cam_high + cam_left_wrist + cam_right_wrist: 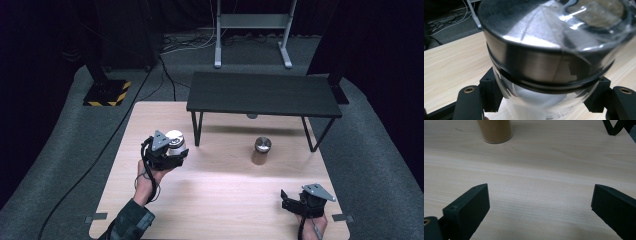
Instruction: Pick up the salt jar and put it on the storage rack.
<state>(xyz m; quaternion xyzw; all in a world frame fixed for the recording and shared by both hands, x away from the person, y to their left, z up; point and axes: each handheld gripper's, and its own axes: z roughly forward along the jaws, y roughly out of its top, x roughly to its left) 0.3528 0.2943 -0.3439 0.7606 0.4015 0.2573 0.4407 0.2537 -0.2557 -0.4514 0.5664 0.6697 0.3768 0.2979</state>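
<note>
My left gripper [172, 150] is shut on a clear glass jar with a shiny metal lid [174, 139], at the left of the wooden table [215, 195]. In the left gripper view the jar's lid [549, 50] looms large, and the jaws press on the glass below it, where white contents show. A second jar [261, 150] with a metal lid and brown contents stands near the table's middle, and its base [495, 131] shows at the top of the right gripper view. My right gripper [289, 200] rests open low at the table's front right, nothing between its fingers.
A low black shelf [262, 95] on thin legs stands across the far half of the table, one leg [614, 127] at the right gripper view's top right. Cables and a metal stand [252, 30] lie on the floor beyond.
</note>
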